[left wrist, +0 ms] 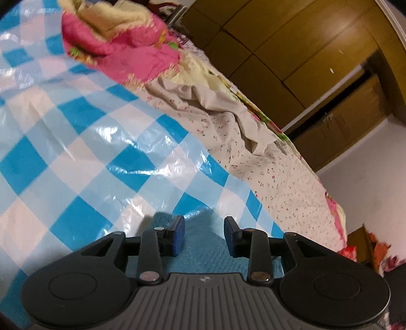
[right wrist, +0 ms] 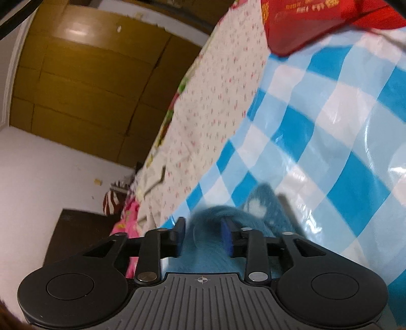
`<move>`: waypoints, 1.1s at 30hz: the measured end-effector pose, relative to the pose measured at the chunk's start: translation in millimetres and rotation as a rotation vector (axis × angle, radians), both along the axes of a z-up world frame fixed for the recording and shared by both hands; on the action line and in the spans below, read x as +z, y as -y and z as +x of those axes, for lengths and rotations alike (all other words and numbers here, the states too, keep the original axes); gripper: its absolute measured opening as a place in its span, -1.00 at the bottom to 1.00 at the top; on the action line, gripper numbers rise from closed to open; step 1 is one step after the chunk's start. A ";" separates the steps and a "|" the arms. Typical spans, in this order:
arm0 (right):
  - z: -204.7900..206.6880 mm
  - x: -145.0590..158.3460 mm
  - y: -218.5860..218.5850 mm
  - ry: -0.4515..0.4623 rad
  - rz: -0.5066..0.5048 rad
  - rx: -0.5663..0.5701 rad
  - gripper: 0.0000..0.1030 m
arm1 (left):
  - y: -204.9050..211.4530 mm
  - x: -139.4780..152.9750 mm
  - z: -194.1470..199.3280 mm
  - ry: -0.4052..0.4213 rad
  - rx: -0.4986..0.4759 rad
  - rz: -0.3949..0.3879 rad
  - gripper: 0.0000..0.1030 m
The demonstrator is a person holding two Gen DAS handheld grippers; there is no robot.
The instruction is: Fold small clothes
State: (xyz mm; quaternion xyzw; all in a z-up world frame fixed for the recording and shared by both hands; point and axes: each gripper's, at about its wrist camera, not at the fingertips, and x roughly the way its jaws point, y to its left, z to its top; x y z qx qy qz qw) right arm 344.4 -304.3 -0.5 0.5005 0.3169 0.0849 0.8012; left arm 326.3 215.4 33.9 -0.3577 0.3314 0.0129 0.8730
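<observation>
Red packet (right wrist: 299, 22), gold writing unreadable

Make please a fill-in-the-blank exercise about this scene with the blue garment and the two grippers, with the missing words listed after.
1. The plastic sheet under the garment has a checked pattern in white and ____.
2. In the left wrist view, the bundle at the far end of the sheet is mostly ____.
3. The fingers of the right gripper stand apart, with the ____ garment between them.
4. Beyond the bed, the cabinet doors are made of ____.

Missing words: blue; pink; blue; wood
</observation>
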 end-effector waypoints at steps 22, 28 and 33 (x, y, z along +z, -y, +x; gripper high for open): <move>-3.5 16.5 -70.4 0.013 -0.891 0.307 -0.77 | 25.6 -28.2 -45.1 -0.097 -0.137 0.282 -0.10; -2.7 7.4 -45.3 -0.065 -0.837 0.226 -0.82 | 12.7 -44.7 -49.3 -0.149 -0.081 0.249 0.34; -6.3 3.5 -52.6 -0.067 -0.867 0.220 -0.68 | 10.1 -40.6 -57.9 -0.137 -0.063 0.243 0.33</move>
